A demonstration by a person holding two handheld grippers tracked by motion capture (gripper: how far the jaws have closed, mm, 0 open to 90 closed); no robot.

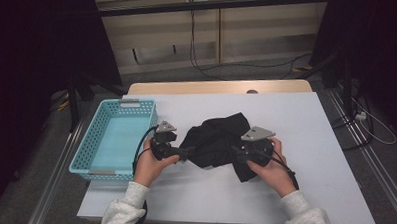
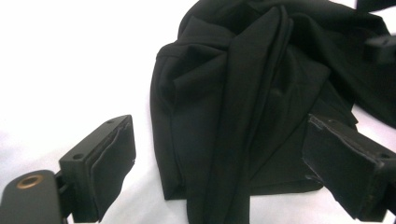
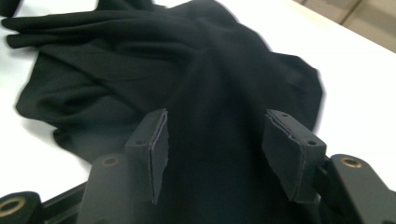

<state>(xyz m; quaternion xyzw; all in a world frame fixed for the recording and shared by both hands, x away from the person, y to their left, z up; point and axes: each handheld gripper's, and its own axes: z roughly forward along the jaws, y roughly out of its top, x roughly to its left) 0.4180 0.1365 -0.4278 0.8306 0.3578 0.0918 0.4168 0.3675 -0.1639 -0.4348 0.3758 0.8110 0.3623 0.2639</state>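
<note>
Left gripper (image 1: 185, 152) held in the person's left hand (image 1: 149, 163), jaws spread wide, one to each side of the near edge of the black cloth (image 1: 218, 142); nothing clamped. Seen from the left gripper view (image 2: 219, 177): a long folded ridge of cloth (image 2: 243, 107) running up between the two pads, with clear gaps on both sides. Right gripper (image 1: 237, 152) held in the right hand (image 1: 272, 169), likewise released; in the right gripper view (image 3: 215, 154) both pads (image 3: 292, 156) standing apart above the fabric (image 3: 187, 79), cloth passing between and beneath them without being pinched.

Surroundings, largest first:
- Table (image 1: 305, 146): white top, wooden edge showing along the far side.
- Black cloth: crumpled in a loose heap near the middle of the table, directly between the two grippers, folds bunched and one corner trailing toward the right hand.
- Turquoise basket (image 1: 93, 133): perforated walls, set at the left edge of the table, just beside the left hand, apart from the cloth.
- Cables (image 1: 140, 150): trailing from each gripper back toward the sleeves (image 1: 125, 209).
- Beyond the table: dark floor with loose cables (image 1: 268, 64) and pale wall panels.

Obstructions: none between cloth and basket apart from the left gripper and its hand.
</note>
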